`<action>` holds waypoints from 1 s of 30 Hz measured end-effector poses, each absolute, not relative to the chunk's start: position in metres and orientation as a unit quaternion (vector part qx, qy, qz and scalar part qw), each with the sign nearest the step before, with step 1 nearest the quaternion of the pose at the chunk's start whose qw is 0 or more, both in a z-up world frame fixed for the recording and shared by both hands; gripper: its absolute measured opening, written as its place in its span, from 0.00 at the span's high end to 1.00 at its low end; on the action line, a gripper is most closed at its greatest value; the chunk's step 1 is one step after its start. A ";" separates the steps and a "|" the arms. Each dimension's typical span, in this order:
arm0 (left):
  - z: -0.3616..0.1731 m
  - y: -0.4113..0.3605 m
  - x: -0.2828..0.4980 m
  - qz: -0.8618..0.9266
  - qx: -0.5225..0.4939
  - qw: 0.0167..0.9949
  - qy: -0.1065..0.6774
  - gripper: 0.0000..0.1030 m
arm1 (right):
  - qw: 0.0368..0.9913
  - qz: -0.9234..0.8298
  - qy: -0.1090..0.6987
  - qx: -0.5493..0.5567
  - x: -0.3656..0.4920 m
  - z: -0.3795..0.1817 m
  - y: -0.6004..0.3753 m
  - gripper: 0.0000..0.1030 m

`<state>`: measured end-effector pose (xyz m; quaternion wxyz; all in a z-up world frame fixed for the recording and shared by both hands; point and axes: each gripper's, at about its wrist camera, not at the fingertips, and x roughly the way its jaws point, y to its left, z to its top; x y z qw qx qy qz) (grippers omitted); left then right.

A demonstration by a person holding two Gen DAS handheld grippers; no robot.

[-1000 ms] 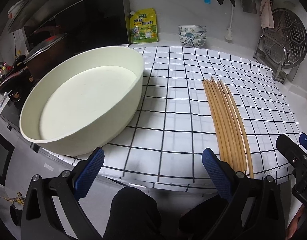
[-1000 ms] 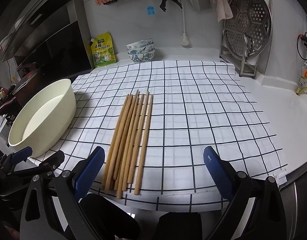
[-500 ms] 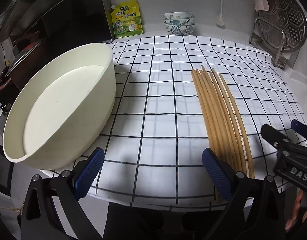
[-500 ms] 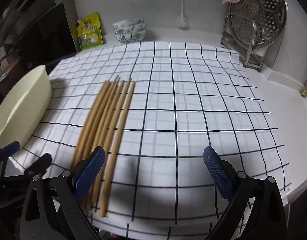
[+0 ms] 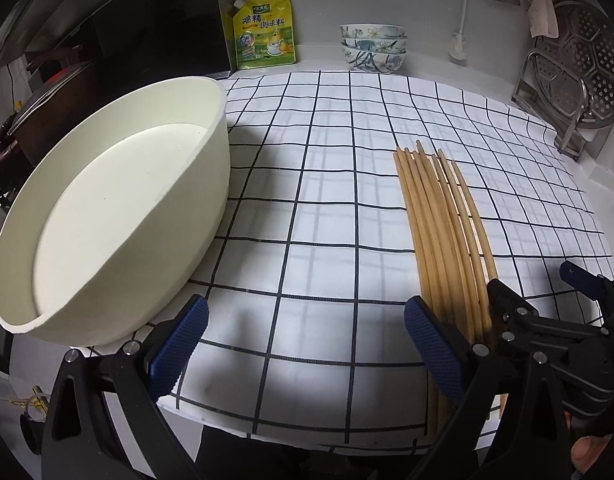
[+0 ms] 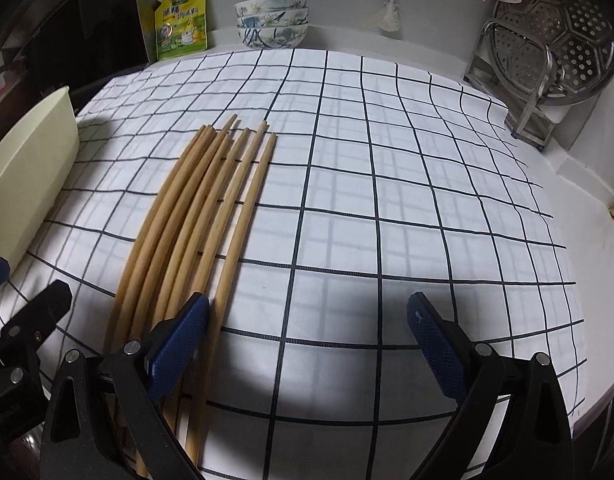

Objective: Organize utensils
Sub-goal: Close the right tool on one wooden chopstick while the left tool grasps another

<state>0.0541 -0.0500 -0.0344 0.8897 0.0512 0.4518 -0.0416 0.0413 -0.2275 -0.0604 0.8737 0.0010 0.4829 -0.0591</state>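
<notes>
Several long wooden chopsticks lie side by side on a white cloth with a black grid. A large cream round basin sits at the cloth's left edge. My left gripper is open low over the cloth's near edge, its right finger over the chopsticks' near ends. My right gripper is open too, its left finger above the near ends of the chopsticks. The right gripper's tip shows just right of the chopsticks. Nothing is held.
At the back stand a yellow seasoning pouch, stacked patterned bowls and a steel steamer rack. A dark stove area lies behind the basin. White counter runs right of the cloth.
Both grippers have moved forward and lower over the near edge of the cloth, closer to the chopsticks' near ends. The chopsticks and basin have not moved.
</notes>
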 end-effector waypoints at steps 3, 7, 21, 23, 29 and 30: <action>-0.039 -0.055 0.057 -0.039 0.059 0.885 0.460 0.06 | 0.873 -0.068 0.483 0.002 0.039 -0.060 -0.234 0.08; -0.044 -0.059 0.061 -0.048 0.042 0.880 0.471 0.06 | 0.873 -0.075 0.482 0.010 0.035 -0.061 -0.247 0.08; -0.050 -0.075 0.076 -0.052 0.037 0.881 0.470 0.06 | 0.876 -0.067 0.476 0.036 0.030 -0.064 -0.265 0.08; -0.050 -0.077 0.076 -0.053 0.040 0.880 0.471 0.06 | 0.877 -0.066 0.475 0.035 0.030 -0.064 -0.264 0.08; -0.053 -0.078 0.074 -0.050 0.049 0.880 0.469 0.06 | 0.879 -0.066 0.471 0.029 0.031 -0.064 -0.263 0.08; -0.054 -0.077 0.073 -0.049 0.051 0.879 0.471 0.06 | 0.880 -0.067 0.470 0.027 0.031 -0.064 -0.263 0.08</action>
